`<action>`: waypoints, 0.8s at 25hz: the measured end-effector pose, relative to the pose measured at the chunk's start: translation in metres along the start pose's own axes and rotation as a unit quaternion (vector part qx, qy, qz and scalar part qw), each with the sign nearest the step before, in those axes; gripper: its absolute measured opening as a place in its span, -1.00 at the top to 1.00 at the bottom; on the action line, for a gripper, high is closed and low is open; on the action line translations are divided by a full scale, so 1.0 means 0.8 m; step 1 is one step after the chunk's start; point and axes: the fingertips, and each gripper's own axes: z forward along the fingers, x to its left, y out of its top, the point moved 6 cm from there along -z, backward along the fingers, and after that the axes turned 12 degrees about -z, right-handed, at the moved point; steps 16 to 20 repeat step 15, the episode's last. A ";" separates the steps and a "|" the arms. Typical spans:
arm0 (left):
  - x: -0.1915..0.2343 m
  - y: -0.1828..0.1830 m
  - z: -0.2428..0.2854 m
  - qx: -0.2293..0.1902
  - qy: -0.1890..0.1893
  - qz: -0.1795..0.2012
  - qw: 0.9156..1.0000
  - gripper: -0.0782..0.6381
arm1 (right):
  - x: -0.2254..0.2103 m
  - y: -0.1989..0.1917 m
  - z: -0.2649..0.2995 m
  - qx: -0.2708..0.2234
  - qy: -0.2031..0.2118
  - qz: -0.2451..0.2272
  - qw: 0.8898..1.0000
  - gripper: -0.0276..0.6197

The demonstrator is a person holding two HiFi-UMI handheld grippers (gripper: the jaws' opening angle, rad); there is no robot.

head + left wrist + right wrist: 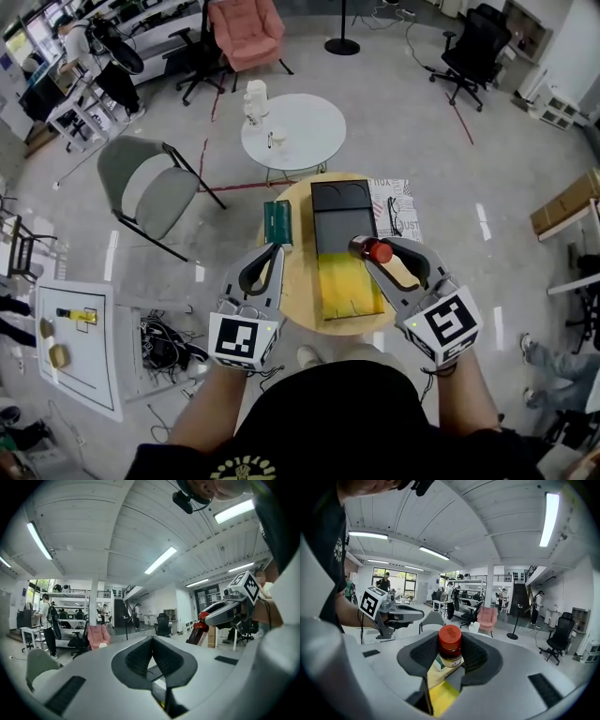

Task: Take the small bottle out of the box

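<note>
Pinching the small bottle between both pads, our right gripper holds it in the air above the open box, its red cap standing clear of the fingers. Our left gripper hangs beside the box over the round table, fingers pressed together on nothing.

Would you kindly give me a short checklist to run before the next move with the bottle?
1. Grip on the small bottle by the right tool: ok, jaws clamp it.
2. Bottle clear of the box: ok, held above it.
3. The left tool empty, jaws together: ok.
4. Bare table beside the box for set-down: ok.
5. The red cap tight: cannot tell.
</note>
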 end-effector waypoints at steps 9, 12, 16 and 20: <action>0.003 -0.002 0.002 0.002 -0.011 0.002 1.000 0.74 | 0.009 -0.006 0.005 0.025 0.005 0.000 1.000 0.43; 0.003 -0.001 0.002 0.003 -0.012 0.001 1.000 0.74 | 0.009 -0.006 0.007 0.029 0.010 0.001 1.000 0.43; 0.004 0.000 0.003 0.005 -0.011 0.000 1.000 0.74 | 0.008 -0.007 0.008 0.029 0.010 0.003 1.000 0.43; 0.004 0.000 0.003 0.005 -0.011 0.000 1.000 0.74 | 0.008 -0.007 0.008 0.029 0.010 0.003 1.000 0.43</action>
